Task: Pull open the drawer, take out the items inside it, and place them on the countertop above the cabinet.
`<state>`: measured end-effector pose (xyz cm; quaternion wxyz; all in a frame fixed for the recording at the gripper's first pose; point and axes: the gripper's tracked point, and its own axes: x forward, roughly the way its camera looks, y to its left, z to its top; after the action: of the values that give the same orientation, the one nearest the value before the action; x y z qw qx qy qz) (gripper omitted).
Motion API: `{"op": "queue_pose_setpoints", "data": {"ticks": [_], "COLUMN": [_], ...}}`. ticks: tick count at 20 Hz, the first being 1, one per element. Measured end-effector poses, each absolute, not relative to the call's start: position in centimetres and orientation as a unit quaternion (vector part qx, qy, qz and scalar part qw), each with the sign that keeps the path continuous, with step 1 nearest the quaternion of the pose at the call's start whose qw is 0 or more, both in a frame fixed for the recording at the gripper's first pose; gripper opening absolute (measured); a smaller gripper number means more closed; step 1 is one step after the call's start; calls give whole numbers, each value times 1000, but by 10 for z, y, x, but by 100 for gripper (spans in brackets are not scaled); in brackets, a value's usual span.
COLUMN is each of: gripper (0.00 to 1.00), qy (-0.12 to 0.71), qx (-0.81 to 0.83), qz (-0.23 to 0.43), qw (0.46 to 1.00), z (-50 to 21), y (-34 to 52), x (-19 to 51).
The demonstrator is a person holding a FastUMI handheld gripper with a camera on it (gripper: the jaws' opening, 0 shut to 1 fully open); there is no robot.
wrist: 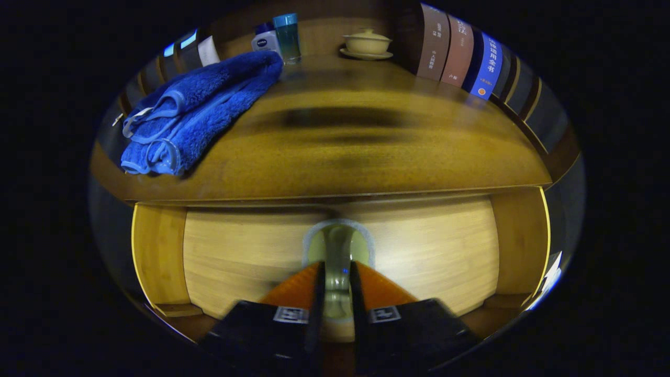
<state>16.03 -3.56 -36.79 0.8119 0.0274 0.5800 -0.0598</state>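
The pale wooden drawer front [429,251] sits just under the countertop [356,157] of the cabinet. At its middle is an oval recess with a metal handle [337,241] running upright through it. My gripper [336,269] is right at the drawer front, and its two fingers are closed on either side of the handle bar, pressing on it. The drawer looks pushed in, so whatever is inside is hidden.
On the countertop a folded blue towel [199,110] lies at the left. Behind it stand a white bottle [264,39] and a blue tumbler [288,36]. A lidded cream bowl on a saucer [366,43] sits at the back, with upright books [460,55] at the right.
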Motion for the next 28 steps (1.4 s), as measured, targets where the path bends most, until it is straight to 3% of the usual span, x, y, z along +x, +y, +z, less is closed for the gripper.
{"op": "queue_pose_setpoints", "data": {"ticks": [1,8,16,21,28], "gripper": [20,20,20,20,20], "qy": [578,551,432,360,377], "qx": [37,41,43,49,54], "qz": [-59,-48,-36,-30,-34], "qw": [813,832,900,931,924], "z": [-375,-361,-248,-185,-197], "y": [-36,-30,-27,-27,-35], "x": [159,155,138,187,277]}}
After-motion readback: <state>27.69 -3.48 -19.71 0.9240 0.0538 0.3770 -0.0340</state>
